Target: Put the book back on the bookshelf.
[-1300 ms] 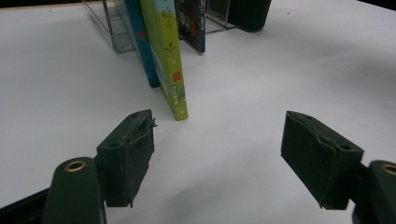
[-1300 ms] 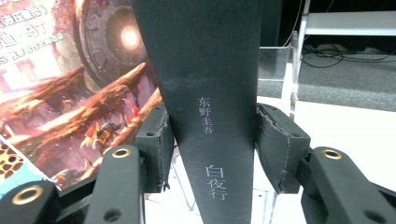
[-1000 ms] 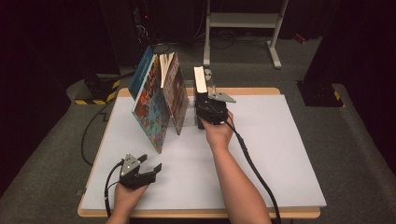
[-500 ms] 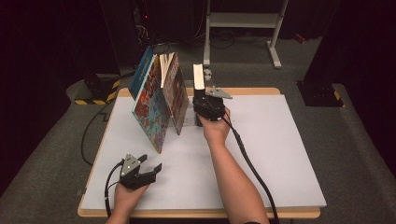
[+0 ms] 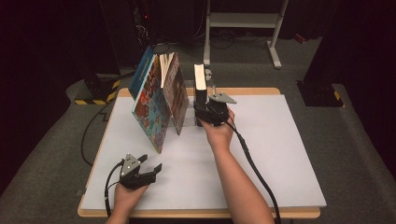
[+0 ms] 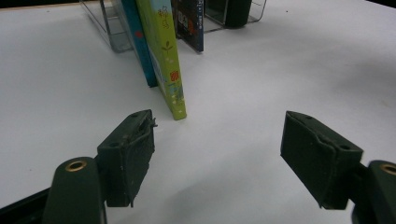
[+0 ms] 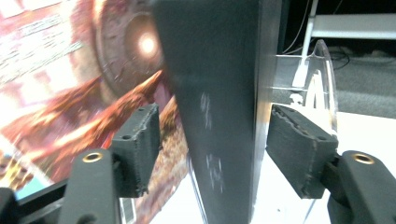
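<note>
A black book [image 5: 200,84] stands upright in a clear acrylic stand [image 7: 322,70] at the back of the white table [image 5: 280,154]. My right gripper [image 5: 201,108] straddles its lower part. Its jaws have just been opening: in the right gripper view the book [image 7: 219,93] sits between the pads, the left pad [image 7: 137,147] stands clear of it, and the right gripper [image 7: 210,140] is open. Two colourful books [image 5: 152,105] lean to the left of the black one. My left gripper [image 5: 152,163] rests open near the front left, nothing between its pads [image 6: 128,154].
In the left gripper view a green-spined book [image 6: 166,56] and a blue one [image 6: 140,42] lean on the table ahead. A white shelf frame [image 5: 243,21] stands on the floor behind the table. Bare table surface lies to the right.
The right gripper's jaws have spread wider around the black book, which stays upright. The left hand and gripper have not moved.
</note>
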Tool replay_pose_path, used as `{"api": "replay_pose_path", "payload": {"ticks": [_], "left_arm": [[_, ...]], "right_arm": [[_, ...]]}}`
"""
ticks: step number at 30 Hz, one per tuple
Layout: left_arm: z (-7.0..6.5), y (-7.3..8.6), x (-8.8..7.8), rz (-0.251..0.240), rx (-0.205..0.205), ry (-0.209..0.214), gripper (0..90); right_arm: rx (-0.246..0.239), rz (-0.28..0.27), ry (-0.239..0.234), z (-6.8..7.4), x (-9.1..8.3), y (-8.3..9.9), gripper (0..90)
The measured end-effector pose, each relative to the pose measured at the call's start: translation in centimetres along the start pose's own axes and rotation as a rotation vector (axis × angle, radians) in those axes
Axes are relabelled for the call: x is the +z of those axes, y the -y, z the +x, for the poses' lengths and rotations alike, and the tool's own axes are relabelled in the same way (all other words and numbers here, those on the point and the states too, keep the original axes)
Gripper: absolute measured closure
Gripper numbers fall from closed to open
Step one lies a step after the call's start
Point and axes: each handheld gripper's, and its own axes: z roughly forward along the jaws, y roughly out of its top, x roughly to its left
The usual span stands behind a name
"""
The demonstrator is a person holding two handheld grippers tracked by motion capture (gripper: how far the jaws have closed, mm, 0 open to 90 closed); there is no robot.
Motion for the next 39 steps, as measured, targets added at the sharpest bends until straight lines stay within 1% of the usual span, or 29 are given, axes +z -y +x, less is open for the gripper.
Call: {"api": "replay_pose_path", "payload": {"ticks": [1,2,4,5,6,7,10,11,12,13,14,15,18,21,22,23,24,25,27,28,29,30,34,35,38,39], "left_arm": [[0.0,0.0,0.0,0.001,0.001,0.000,26.1],[0.0,0.0,0.0,0.002,0.004,0.001,26.1],[0.0,0.0,0.0,0.003,0.007,0.002,26.1],[0.0,0.0,0.0,0.004,0.007,0.002,26.0],[-0.1,0.0,0.0,0.005,0.008,0.002,26.0],[-0.1,0.0,0.1,0.007,0.010,0.001,26.0],[-0.1,0.0,0.1,0.007,0.015,-0.003,26.0],[-0.1,0.0,0.0,0.005,0.009,-0.003,25.9],[-0.1,0.0,0.0,0.005,0.009,-0.003,25.8],[-0.1,0.0,0.0,0.004,0.006,-0.005,25.8],[0.0,0.0,0.0,0.003,0.003,-0.006,25.8],[0.0,0.0,0.0,0.007,0.002,-0.009,25.7],[0.0,0.0,0.1,0.011,0.004,-0.011,25.7],[-0.1,0.0,0.1,0.006,0.006,-0.011,25.6],[-0.1,0.0,0.1,0.006,0.006,-0.011,24.5],[0.0,0.0,0.0,0.001,0.001,-0.013,24.5],[-0.1,0.0,-0.2,-0.012,-0.002,-0.024,23.5],[-0.2,0.1,-0.4,-0.024,0.007,-0.033,24.0],[-0.3,0.1,-0.5,-0.022,0.023,-0.041,24.1],[-0.3,0.1,-0.5,-0.018,0.021,-0.042,24.0],[-0.3,0.1,-0.4,-0.016,0.014,-0.046,24.0],[-0.2,0.0,-0.5,-0.018,0.011,-0.047,24.0],[-0.1,0.1,-0.7,-0.016,0.015,-0.049,24.0],[0.0,0.1,-0.8,-0.019,0.010,-0.047,24.0],[0.4,0.0,-1.2,-0.032,0.005,-0.052,23.9],[0.7,0.0,-1.6,-0.041,-0.003,-0.052,24.0]], "right_arm": [[-0.006,0.002,-0.009,-0.1,-0.6,0.3,32.5],[-0.006,0.002,-0.009,-0.1,-0.6,0.3,32.5],[-0.015,0.006,-0.025,-0.3,-1.9,0.9,31.7],[-0.025,0.010,-0.036,-0.7,-3.3,1.8,31.5],[-0.031,0.013,-0.043,-1.0,-4.1,2.3,31.4],[-0.031,0.013,-0.043,-1.0,-4.1,2.3,31.4],[-0.041,0.026,-0.050,-2.2,-6.4,4.1,30.9],[-0.045,0.041,-0.040,-3.3,-7.9,5.6,31.6],[-0.045,0.041,-0.040,-3.3,-7.9,5.6,31.6],[-0.042,0.060,-0.011,-4.7,-9.6,7.3,31.9],[-0.042,0.060,-0.011,-4.7,-9.6,7.3,31.9],[-0.042,0.084,0.014,-6.2,-11.2,8.9,31.2],[-0.035,0.104,0.055,-8.6,-14.0,11.1,29.9],[-0.039,0.098,0.104,-10.6,-16.9,12.8,28.5],[-0.039,0.098,0.104,-10.6,-16.9,12.8,28.5],[-0.048,0.091,0.123,-11.2,-17.8,13.4,28.3],[-0.058,0.081,0.164,-12.0,-19.1,14.5,28.2],[-0.044,0.081,0.165,-12.4,-19.6,14.8,27.7],[-0.037,0.081,0.161,-12.6,-19.8,14.9,27.2],[-0.047,0.080,0.165,-12.7,-19.9,14.8,27.1],[-0.043,0.070,0.161,-12.7,-19.9,14.7,26.8],[-0.041,0.073,0.155,-12.7,-19.8,14.7,26.6],[-0.043,0.076,0.147,-12.6,-19.5,14.7,26.3],[-0.031,0.077,0.147,-12.7,-19.5,14.7,26.2],[-0.030,0.080,0.152,-12.6,-19.4,14.8,26.0],[-0.037,0.090,0.155,-12.4,-19.3,14.8,25.6]]}}
